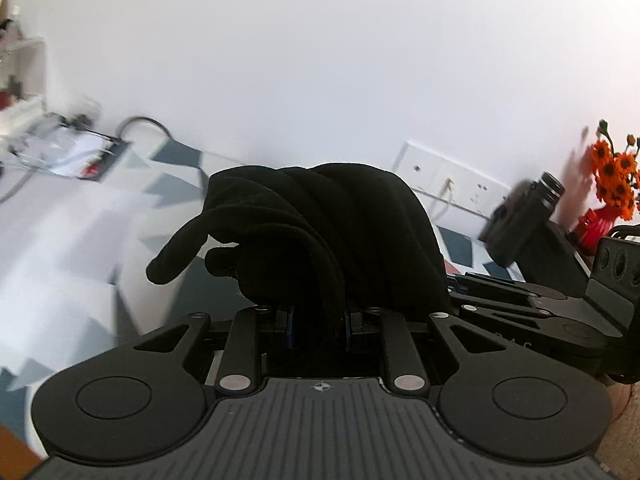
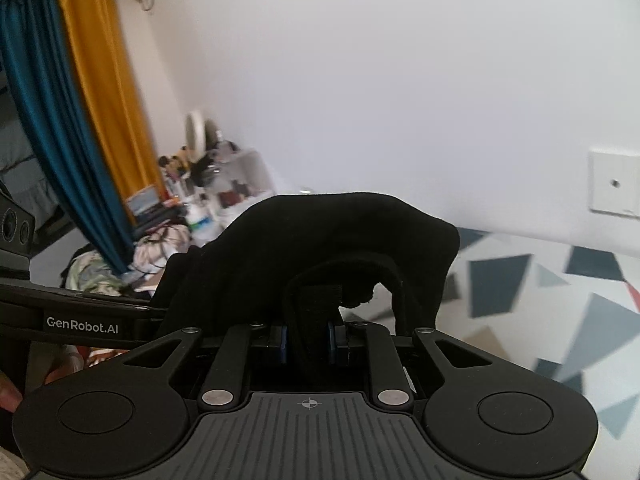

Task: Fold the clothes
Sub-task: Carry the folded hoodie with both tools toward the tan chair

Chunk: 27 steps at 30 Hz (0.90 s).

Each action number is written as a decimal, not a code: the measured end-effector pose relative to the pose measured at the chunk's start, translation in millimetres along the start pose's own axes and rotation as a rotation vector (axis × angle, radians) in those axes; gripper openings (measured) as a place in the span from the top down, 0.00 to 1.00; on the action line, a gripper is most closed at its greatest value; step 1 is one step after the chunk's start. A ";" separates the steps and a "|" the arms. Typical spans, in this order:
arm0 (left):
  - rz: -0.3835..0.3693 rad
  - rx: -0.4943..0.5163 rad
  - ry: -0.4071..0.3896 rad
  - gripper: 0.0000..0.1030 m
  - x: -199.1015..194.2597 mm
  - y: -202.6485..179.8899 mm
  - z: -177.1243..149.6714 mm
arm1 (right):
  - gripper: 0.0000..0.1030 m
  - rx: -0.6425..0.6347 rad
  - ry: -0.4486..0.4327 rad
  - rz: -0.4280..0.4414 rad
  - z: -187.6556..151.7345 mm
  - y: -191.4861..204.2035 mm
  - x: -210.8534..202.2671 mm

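Garment: black cloth, soft and napped, bunched in thick ridges, lifted clear of the patterned tabletop; exact kind of clothing not identifiable.

Left gripper: closed on the cloth, blue-edged pads pinching a gathered fold at 6 o'clock of the left wrist view; loose flap drooping toward 9 o'clock.

Right gripper: closed on the same black cloth, a hemmed edge or band looped over and between the pads; bulk of fabric piled at 12 o'clock of the right wrist view.

Spacing: right gripper's body visible at 3 o'clock of the left wrist view, left gripper's arm at 9 o'clock of the right wrist view; both close together, side by side.

Surroundings: orange flowers in a red vase at 3 o'clock, left view; blue and yellow curtains at 10 o'clock, cluttered shelf beneath, right view.

Progress, judged: cloth held in the air, crumpled, no flat crease or neat layer visible. Spreading, folding and laying down all appear yet to be done; early stage, or mid-carry between folds, not decidable.
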State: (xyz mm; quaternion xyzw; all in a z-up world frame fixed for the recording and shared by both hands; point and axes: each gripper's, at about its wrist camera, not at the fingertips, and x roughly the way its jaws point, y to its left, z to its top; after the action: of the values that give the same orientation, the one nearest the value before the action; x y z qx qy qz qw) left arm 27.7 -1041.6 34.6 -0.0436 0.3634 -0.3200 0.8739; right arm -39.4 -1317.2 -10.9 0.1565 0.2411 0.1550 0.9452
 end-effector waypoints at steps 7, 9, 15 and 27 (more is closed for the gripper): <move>-0.041 -0.053 -0.020 0.81 -32.7 66.7 -4.7 | 0.84 -0.037 0.025 -0.026 3.0 65.6 33.7; -0.082 -0.075 -0.025 0.81 -42.2 94.0 -6.2 | 0.84 -0.062 0.027 -0.041 3.1 94.9 48.2; -0.168 -0.075 -0.104 0.81 -93.7 212.8 -13.2 | 0.84 -0.153 0.001 -0.078 0.6 218.3 124.2; 0.068 -0.286 -0.238 0.81 -285.7 480.1 -34.7 | 0.84 -0.333 0.148 0.201 7.5 511.2 326.3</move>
State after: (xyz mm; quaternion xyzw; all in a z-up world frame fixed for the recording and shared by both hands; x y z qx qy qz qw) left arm 106.3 -487.4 34.4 -0.1926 0.3005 -0.2281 0.9058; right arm 125.8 -737.0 52.0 0.0095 0.2641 0.2973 0.9175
